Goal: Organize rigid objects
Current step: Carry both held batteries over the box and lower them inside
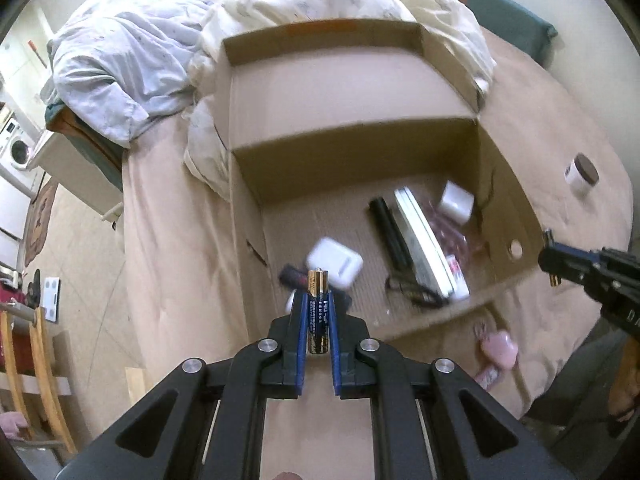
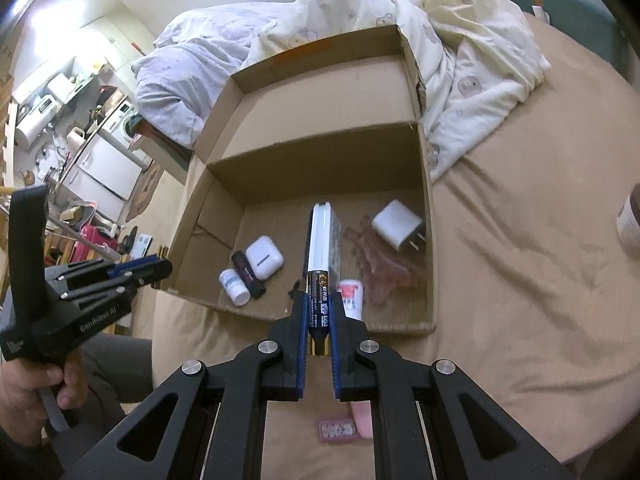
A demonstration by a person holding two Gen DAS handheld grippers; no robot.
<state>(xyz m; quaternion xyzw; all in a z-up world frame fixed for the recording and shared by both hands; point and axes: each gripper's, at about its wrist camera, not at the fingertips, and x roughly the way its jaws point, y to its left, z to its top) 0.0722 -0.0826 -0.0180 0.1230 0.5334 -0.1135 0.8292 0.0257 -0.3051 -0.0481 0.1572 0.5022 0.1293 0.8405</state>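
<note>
The left gripper (image 1: 318, 304) is pinching a battery (image 1: 317, 312) between its blue-padded fingers (image 1: 303, 320), which are drawn in to the battery's width. The battery is standing lengthwise along the fingers, its capped end poking out past the tips and its gold base sitting back between the pads. Just beyond those tips, inside the cardboard box (image 1: 360, 140), a white earbud case (image 1: 335, 263) is lying, with a small dark stick (image 1: 290, 276) at its left. Further right of the fingers, a long white flat object (image 1: 424, 240) is lying beside a black bar (image 1: 388, 232), and a white charger plug (image 1: 457, 201) is sitting near the box's right wall.

The right gripper (image 2: 319, 312) is likewise clamping a second battery (image 2: 319, 312), fingers (image 2: 303, 320) narrowed onto its sides, gold end toward the camera. Its tips are hovering over the near edge of the box. Ahead of them the long white object is running away in line with the fingers. To the left of the tips a small white bottle (image 2: 235, 286) is lying beside the dark stick and the earbud case. To the right a red-and-white tube (image 2: 352, 294) is lying close, with a pinkish translucent piece (image 2: 376, 260) and the plug beyond.

Outside the box, a white jar with a brown lid (image 1: 581, 172) is resting on the tan bedsheet (image 2: 520, 280), well right of both pairs of fingers.
</note>
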